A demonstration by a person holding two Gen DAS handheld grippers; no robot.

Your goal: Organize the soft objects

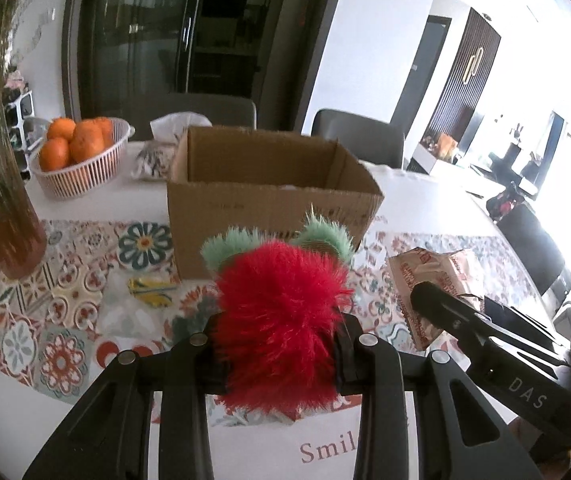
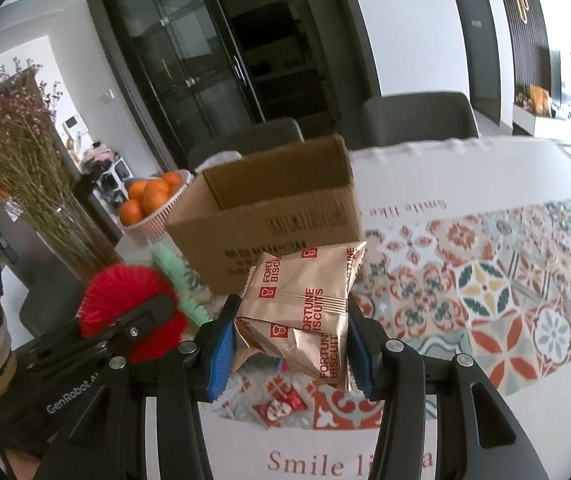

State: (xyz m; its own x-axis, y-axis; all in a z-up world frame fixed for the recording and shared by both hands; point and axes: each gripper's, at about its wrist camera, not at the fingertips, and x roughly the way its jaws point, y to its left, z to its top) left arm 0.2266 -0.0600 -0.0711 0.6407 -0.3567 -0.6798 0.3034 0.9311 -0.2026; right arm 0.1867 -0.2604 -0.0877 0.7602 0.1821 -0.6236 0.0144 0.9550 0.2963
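Left tool [image 1: 281, 344]: closed on a red fluffy toy [image 1: 281, 320] with mint-green tufts, pads buried in the fur on both sides. Right tool [image 2: 291, 344]: clamped on a pair of gold biscuit packets [image 2: 305, 308], blue pads pressing the crinkled foil from left and right. Both loads clear of the bench [image 2: 465, 420], nothing visibly propping them from below.

Cardboard box [image 1: 269, 196]: open at the top, flaps gone or folded, standing on the patterned cloth straight ahead of both tools and a little farther back. Seen from the left tool, almost dead centre, near wall just behind the toy's green tufts. Seen from the right tool, ahead and slightly to the left, with the near corner just behind the packets. Long side of the box running across the view, so a wide mouth offered to either hand.

Neither tool over the opening yet; both short of the near wall. Left one judged the better lined up, needing mainly a push forward and over the rim; right one needing the same plus a small shift leftward. Tools side by side and close, so some risk of crowding at the rim if both go in together.

Elsewhere: basket of oranges [image 1: 79, 160] beyond the box on the left, vase of dried flowers [image 1: 1, 216] at the far left, small yellow wrapper [image 1: 151, 290] on the cloth.
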